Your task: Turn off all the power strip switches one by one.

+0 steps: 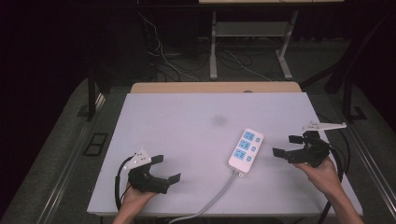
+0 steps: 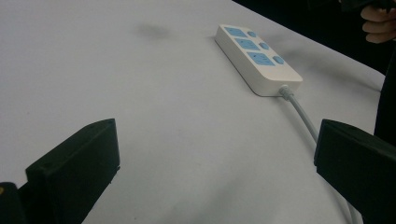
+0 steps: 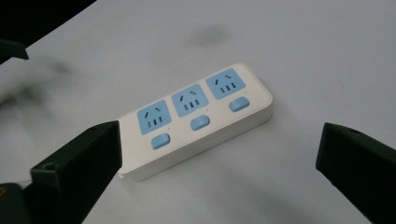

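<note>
White plastic with blue faces: this is the power strip point(image 1: 246, 149) that we see lying flat on the pale table point(image 1: 187, 135), right of the middle and a little turned. Its grey cable point(image 1: 212, 198) runs from the near end toward the table's front edge and goes over it.

We hold the right gripper point(image 1: 284, 146) just beside the strip, on its right, and not touching it. Its jaws stand wide apart and nothing is between them. The left gripper point(image 1: 166, 169) rests low at the near left part of the table, well apart from the strip, and its jaws also stand wide apart with nothing between them.

Between each gripper and the strip we see only bare table top; a faint dark smudge point(image 1: 218, 120) lies on the surface beyond the strip. Behind the table, cables point(image 1: 161, 56) lie on the dark floor near the legs of another table point(image 1: 213, 51).

From the right gripper view point(image 3: 219, 140) we can count three blue sockets on the strip point(image 3: 196, 119), each with a blue switch beside it. From the left gripper view point(image 2: 215, 154) we see the strip point(image 2: 257, 56) from its cable end, where the cable point(image 2: 299, 109) enters the housing, and the fingers of the other hand point(image 2: 378, 25) at the top right corner.
</note>
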A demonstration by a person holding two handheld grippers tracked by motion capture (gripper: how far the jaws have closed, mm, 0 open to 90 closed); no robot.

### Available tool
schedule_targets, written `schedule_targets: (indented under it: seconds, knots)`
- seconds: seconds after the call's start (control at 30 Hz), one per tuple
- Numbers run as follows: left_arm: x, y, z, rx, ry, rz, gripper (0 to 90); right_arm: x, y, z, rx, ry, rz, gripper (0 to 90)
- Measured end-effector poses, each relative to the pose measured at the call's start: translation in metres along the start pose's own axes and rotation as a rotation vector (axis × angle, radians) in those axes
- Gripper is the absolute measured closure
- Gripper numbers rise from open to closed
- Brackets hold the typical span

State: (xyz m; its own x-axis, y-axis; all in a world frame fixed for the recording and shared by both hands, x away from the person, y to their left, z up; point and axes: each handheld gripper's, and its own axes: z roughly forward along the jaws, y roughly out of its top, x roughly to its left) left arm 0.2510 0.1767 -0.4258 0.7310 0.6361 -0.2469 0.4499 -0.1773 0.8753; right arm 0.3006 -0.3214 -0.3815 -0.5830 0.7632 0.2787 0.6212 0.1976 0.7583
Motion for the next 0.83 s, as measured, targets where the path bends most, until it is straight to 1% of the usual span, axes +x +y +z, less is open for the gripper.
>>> schedule_targets:
  seconds: [0.13, 0.2, 0.3, 0.43, 0.5, 0.57, 0.67, 0.83]
  knots:
    - [0.0, 0.0, -0.001, 0.001, 0.001, 0.001, 0.0, 0.005, -0.01, 0.001, -0.007, 0.014, 0.01, 0.3]
    - [0.0, 0.0, -0.001, 0.0, 0.001, 0.003, 0.0, 0.006, -0.016, 0.001, -0.016, 0.029, 0.016, 0.3]
    - [0.0, 0.0, -0.001, 0.0, 0.001, 0.002, 0.0, 0.01, -0.026, 0.0, -0.046, 0.047, 0.029, 0.3]
    - [-0.001, 0.0, -0.001, 0.001, 0.001, 0.005, 0.0, 0.016, -0.041, -0.001, -0.077, 0.044, 0.03, 0.3]
    - [-0.001, 0.0, -0.001, 0.002, 0.001, 0.006, 0.0, 0.019, -0.048, 0.0, -0.082, 0.036, 0.02, 0.3]
    - [-0.001, 0.0, -0.001, 0.003, 0.001, 0.007, 0.0, 0.023, -0.053, 0.0, -0.085, 0.026, -0.002, 0.3]
    - [-0.001, 0.0, -0.001, 0.006, 0.0, 0.009, 0.0, 0.03, -0.06, 0.001, -0.091, 0.021, -0.025, 0.3]
    - [-0.001, 0.0, -0.001, 0.01, -0.003, 0.01, 0.0, 0.034, -0.067, 0.004, -0.089, 0.022, -0.049, 0.4]
